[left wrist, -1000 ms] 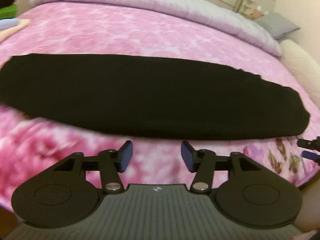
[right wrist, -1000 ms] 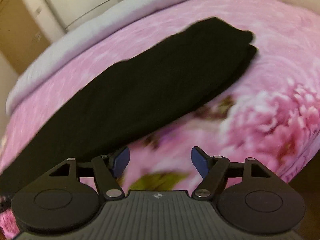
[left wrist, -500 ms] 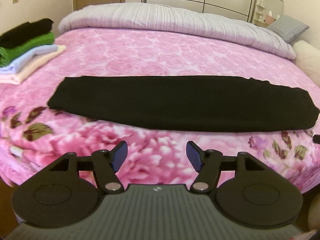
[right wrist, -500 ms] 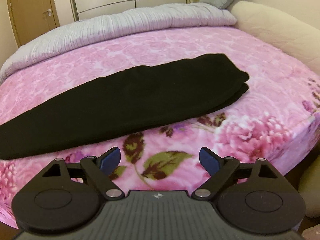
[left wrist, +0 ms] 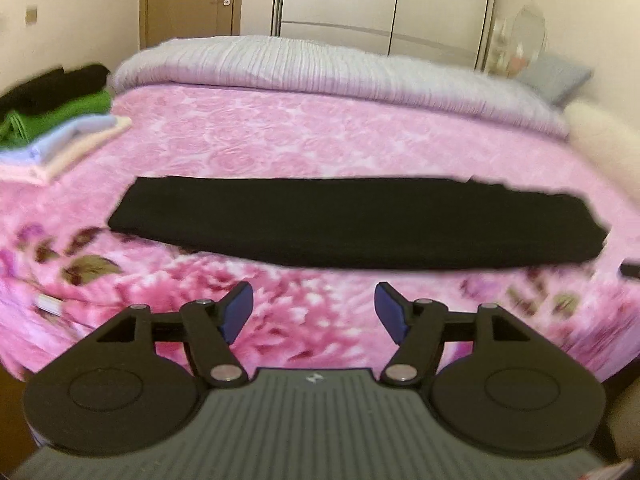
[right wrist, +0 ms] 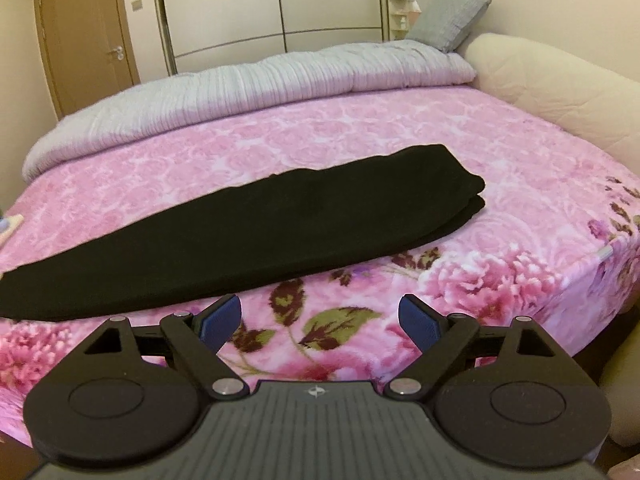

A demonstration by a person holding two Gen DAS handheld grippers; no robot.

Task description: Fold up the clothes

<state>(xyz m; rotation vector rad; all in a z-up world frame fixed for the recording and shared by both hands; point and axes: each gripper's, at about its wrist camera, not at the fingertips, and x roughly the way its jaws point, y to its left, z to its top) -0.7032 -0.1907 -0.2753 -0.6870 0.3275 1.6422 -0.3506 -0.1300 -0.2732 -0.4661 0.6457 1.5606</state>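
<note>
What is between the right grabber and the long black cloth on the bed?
Only bare pink flowered blanket, as the right wrist view shows. The right gripper hangs open short of the black garment.

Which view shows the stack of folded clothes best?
The left wrist view: the stack of folded clothes sits at the bed's far left corner, with black, green, pale blue and cream layers visible, though blurred. The right wrist view shows only a cream and blue sliver at its left edge.
</note>
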